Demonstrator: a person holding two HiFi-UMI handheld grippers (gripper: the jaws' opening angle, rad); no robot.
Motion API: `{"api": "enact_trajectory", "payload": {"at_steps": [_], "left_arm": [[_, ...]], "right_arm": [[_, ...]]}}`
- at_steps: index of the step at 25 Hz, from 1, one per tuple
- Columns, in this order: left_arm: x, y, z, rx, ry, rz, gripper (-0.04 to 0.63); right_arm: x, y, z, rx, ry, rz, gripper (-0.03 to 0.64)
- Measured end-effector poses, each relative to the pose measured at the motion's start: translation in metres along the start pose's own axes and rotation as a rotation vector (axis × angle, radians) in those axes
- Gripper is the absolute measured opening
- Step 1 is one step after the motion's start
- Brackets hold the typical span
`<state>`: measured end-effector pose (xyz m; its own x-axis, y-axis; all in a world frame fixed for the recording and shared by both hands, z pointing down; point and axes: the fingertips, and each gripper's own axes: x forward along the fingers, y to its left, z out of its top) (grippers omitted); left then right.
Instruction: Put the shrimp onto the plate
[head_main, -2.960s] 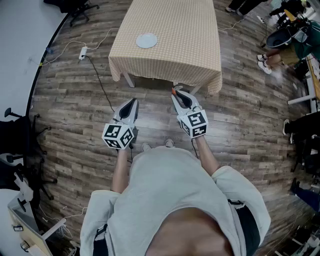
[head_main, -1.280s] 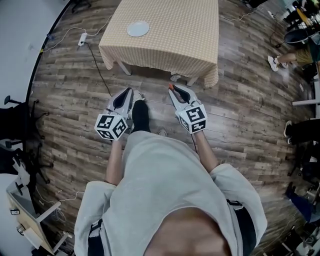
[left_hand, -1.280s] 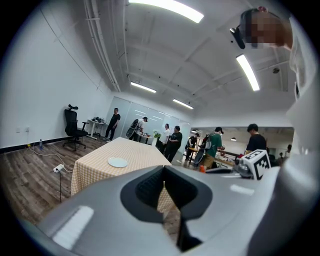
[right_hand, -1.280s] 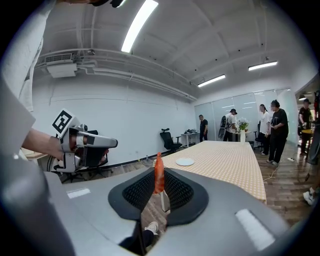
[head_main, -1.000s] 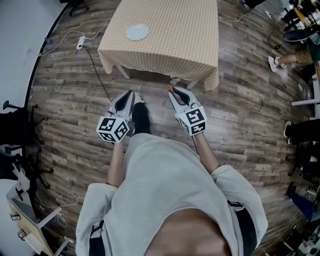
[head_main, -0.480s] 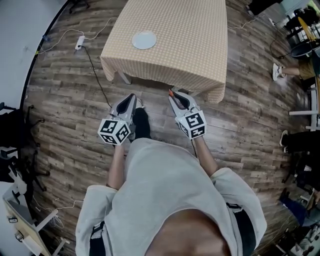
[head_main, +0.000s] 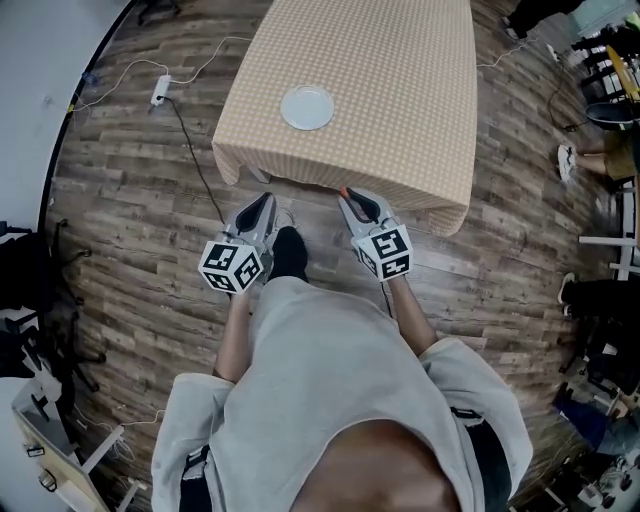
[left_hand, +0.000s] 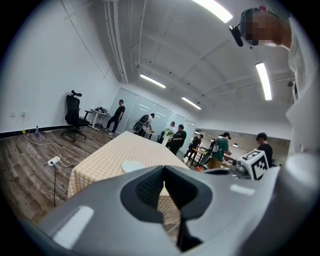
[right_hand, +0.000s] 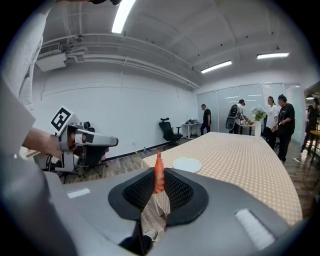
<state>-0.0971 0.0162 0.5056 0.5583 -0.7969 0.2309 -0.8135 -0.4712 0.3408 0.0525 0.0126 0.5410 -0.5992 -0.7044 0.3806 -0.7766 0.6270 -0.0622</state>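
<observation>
The wood-plank floor (head_main: 130, 220) fills most of the head view. On it stands a table (head_main: 380, 80) under a tan checked cloth, just ahead of the person. The person, in a light shirt (head_main: 330, 400), stands close to its near edge with one dark shoe (head_main: 290, 252) showing between the arms. A white cable runs across the floor to a power strip (head_main: 160, 95) left of the table.

The left gripper (head_main: 262, 203) is held low in front of the body and short of the table's near left corner. In the left gripper view its jaws (left_hand: 164, 182) meet at the tips with nothing between them.

The right gripper (head_main: 352, 197) is held beside it, its tips just reaching the table's near edge. Its jaws are clenched on the shrimp.

The plate (head_main: 307, 107) is white, round and bare. It sits on the left part of the table, well apart from both grippers; in the right gripper view it (right_hand: 187, 164) lies beyond the jaws and a little to the right.

The shrimp (right_hand: 158, 172) is orange. It stands upright, pinched between the two black ribbed pads, with its upper end above the jaw tips. From the head view it is only a small orange speck (head_main: 344, 190) at the right gripper's tips, near the table's edge and not on the plate.
</observation>
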Motion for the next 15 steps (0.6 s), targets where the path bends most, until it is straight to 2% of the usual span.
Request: {"api": "enact_trajectory", "payload": {"at_steps": [6, 15], "left_arm": [[0.044, 0.059, 0.044, -0.002, 0.021, -0.028, 0.011], [0.113, 0.119, 0.096, 0.011, 0.053, -0.119, 0.011]], "right_arm": [[0.073, -0.021, 0.041, 0.008, 0.013, -0.014, 0.058], [0.17, -0.059, 0.107, -0.008, 0.009, -0.049, 0.058]]}}
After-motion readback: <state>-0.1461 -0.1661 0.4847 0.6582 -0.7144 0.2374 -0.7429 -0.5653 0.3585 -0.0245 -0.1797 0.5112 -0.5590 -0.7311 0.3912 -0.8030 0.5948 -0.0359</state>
